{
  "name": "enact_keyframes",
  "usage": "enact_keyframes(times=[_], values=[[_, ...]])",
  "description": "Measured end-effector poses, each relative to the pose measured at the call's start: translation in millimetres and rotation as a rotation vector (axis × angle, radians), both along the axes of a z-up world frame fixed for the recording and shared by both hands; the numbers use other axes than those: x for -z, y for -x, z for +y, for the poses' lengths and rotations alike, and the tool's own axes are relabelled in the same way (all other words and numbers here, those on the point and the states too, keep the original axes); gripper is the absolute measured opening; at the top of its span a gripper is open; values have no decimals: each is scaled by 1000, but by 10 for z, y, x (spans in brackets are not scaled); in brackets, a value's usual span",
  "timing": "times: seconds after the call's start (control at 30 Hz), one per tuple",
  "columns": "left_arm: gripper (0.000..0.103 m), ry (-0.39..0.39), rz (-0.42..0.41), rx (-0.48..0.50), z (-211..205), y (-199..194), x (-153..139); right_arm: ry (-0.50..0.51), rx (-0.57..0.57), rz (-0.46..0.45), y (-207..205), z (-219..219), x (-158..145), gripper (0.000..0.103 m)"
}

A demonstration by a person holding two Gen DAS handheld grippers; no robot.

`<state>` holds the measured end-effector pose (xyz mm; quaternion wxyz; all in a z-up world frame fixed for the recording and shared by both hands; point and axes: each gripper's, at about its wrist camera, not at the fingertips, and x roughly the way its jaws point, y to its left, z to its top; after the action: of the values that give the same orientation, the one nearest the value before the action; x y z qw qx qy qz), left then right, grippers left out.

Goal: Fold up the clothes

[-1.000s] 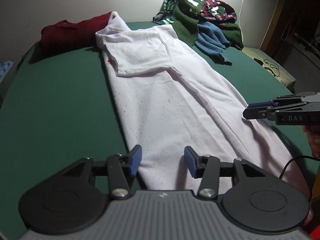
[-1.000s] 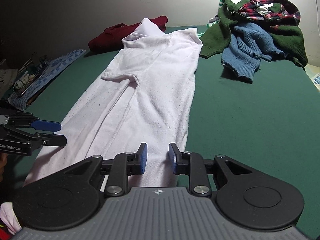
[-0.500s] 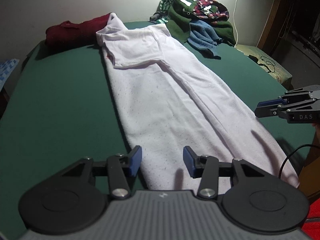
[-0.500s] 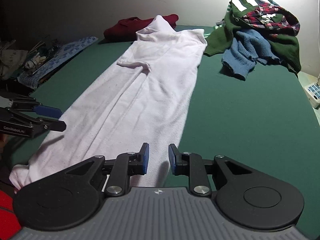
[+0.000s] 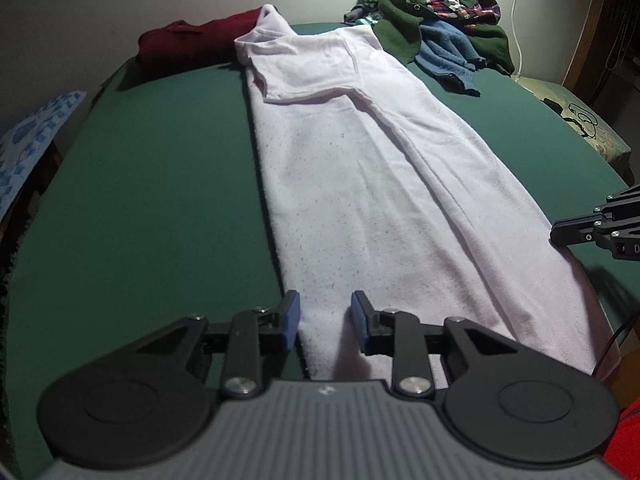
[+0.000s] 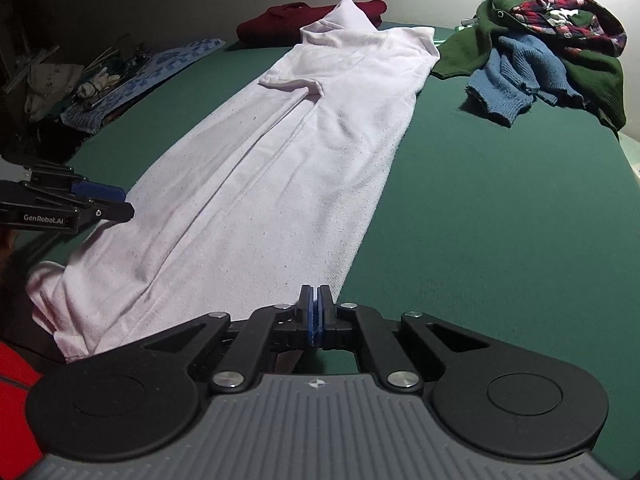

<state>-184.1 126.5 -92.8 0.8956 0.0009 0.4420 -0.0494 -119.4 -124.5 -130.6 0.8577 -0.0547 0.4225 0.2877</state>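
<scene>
**Both grippers at the hem of the white shirt**

Closest in, the left gripper (image 5: 325, 322) sits over the near left corner of the long white cotton shirt (image 5: 360, 184), blue pads apart and closing, cloth lying between them but not pinched. The right gripper (image 6: 314, 316) has its pads pressed tight together at the shirt's near right edge; whether any cloth is caught, I cannot tell. The shirt stretches lengthwise away across the green-covered table (image 6: 500, 208), one sleeve folded in. Far left, a dark red garment (image 5: 192, 48) touches the collar. Far right, a heap of green, blue and plaid clothes (image 6: 552, 40).
</scene>
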Motion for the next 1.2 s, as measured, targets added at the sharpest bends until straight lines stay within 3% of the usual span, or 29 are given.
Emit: enact_keyframes(times=[0.03,0.17,0.23,0.33,0.73,0.9,1.07,1.2], values=[[17,6,3,-4,-17,29,-23,-9,3,3,5,-23,2,0],[18,35,2,-15,-123,125,-83,-7,19,1,64,-47,-18,2],[18,35,19,-19,-180,165,-58,-59,-57,-28,166,-9,-41,1],[18,4,40,-30,-242,289,-18,-59,-150,-37,326,129,-13,1],[29,36,133,-77,-342,805,-72,-157,-205,36,470,-102,80,2],[30,6,185,-10,-431,927,-188,-156,-254,82,464,-193,58,2],[48,-11,90,-10,-443,867,-407,-149,-279,121,413,-170,-10,5],[47,11,97,9,-506,771,-285,-155,-323,121,447,-46,-20,7]])
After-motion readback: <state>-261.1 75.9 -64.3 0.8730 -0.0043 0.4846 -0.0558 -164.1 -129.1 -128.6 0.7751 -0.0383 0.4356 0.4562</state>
